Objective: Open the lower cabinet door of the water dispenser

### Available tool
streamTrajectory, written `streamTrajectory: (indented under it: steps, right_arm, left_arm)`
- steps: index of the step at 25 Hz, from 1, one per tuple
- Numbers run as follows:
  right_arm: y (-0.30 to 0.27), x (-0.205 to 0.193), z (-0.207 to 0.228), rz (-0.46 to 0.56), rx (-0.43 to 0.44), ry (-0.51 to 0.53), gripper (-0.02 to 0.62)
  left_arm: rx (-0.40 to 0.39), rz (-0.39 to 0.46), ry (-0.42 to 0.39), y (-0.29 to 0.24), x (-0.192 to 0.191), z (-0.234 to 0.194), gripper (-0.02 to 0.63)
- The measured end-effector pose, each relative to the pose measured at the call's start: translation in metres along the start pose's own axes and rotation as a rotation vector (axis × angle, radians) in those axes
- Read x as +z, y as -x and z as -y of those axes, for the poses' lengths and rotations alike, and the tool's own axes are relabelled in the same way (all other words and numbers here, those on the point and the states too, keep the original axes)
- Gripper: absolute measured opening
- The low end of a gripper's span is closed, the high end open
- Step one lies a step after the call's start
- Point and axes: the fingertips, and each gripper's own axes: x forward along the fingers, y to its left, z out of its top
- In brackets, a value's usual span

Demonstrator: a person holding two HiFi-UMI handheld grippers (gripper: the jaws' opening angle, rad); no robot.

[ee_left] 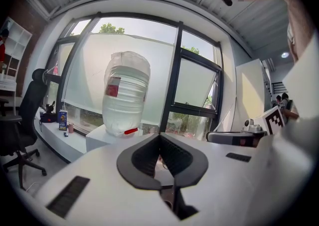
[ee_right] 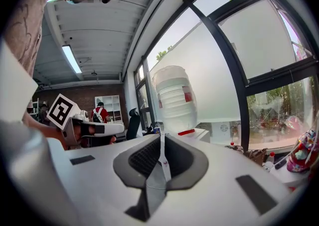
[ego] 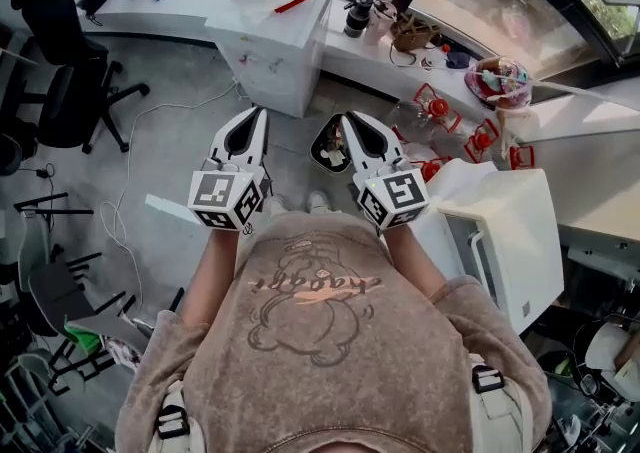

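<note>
Both hands hold the tongs out before the chest, nearly level, side by side, pointing to 12 o'clock. The left tongs (ego: 262, 115) are together and empty, and the right tongs (ego: 348, 119) are the same. The water dispenser (ego: 290, 26) stands at 12 o'clock, well apart from both tips, and its lower cabinet door (ego: 265, 81) faces the person. A white cabinet (ego: 505, 241) is at 3 o'clock and a black chair (ego: 60, 61) at 10 o'clock. A small dark bin (ego: 328, 146) sits on the floor between the tips.
</note>
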Motion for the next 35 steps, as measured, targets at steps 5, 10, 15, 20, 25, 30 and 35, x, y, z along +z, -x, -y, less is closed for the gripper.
streamTrajectory:
  steps: [5, 10, 15, 20, 25, 30, 35]
  right_arm:
    - [-0.003, 0.001, -0.004, 0.01, 0.013, -0.007, 0.077]
    - [-0.006, -0.001, -0.007, 0.046, 0.04, -0.024, 0.152]
    - [-0.01, -0.011, -0.01, 0.037, 0.052, -0.033, 0.204]
    - [-0.016, -0.031, -0.01, 0.004, 0.048, -0.045, 0.206]
    - [-0.036, -0.05, -0.008, -0.028, 0.062, -0.068, 0.206]
    - [-0.052, -0.069, -0.003, -0.086, 0.073, -0.064, 0.206]
    - [-0.072, -0.093, 0.003, -0.119, 0.077, -0.07, 0.206]
  left_arm:
    - [-0.02, -0.017, -0.012, -0.001, -0.004, -0.005, 0.012]
    - [-0.037, -0.022, -0.015, -0.002, -0.004, -0.009, 0.012]
    - [-0.039, -0.022, -0.016, -0.001, -0.004, -0.014, 0.012]
    - [-0.037, -0.022, -0.019, -0.004, -0.006, -0.019, 0.012]
    - [-0.032, -0.04, -0.024, -0.013, -0.016, -0.033, 0.012]
    - [-0.025, -0.065, 0.0, -0.021, -0.041, -0.046, 0.012]
    - [-0.007, -0.09, 0.023, -0.028, -0.07, -0.064, 0.012]
